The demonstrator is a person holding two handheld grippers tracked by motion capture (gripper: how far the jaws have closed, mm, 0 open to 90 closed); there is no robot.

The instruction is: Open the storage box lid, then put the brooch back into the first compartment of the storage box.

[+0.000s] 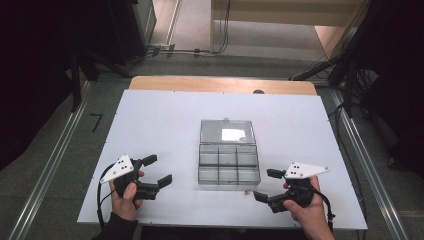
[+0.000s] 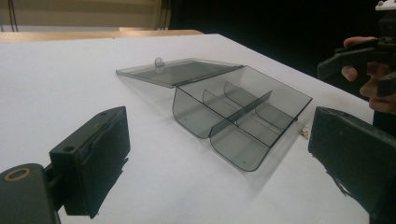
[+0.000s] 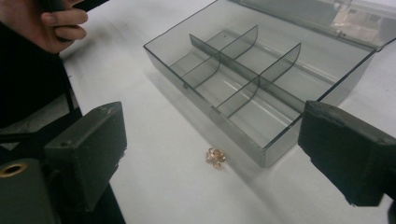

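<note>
I am at a white counter (image 1: 150,115) with a hand-held gripper in each hand. In the high view, a clear smoky plastic box (image 1: 229,169) sits near the middle of the counter, its hinged lid (image 1: 227,131) swung fully open and lying flat on the far side. Thin dividers split the box into six compartments, three across and two deep. My left hand-held gripper (image 1: 157,171) is held just above the counter to the left of the box, near it but not touching, and its two black jaws stand wide apart with nothing between them; in the left gripper view they frame the box's rounded corner from the side. My right hand-held gripper (image 1: 268,185) is near the front right corner of the box, its jaws also spread wide and holding nothing, pointing in toward the box. A small, pale golden trinket (image 3: 215,157) lies on the counter just beside the front wall of the box, outside it; in the right gripper view it sits between the two jaws but farther off, and neither jaw touches it. In the high view the same trinket shows as a tiny speck just in front of the box's front right corner. My left hand (image 3: 58,25) appears at the top left of the right gripper view.
</note>
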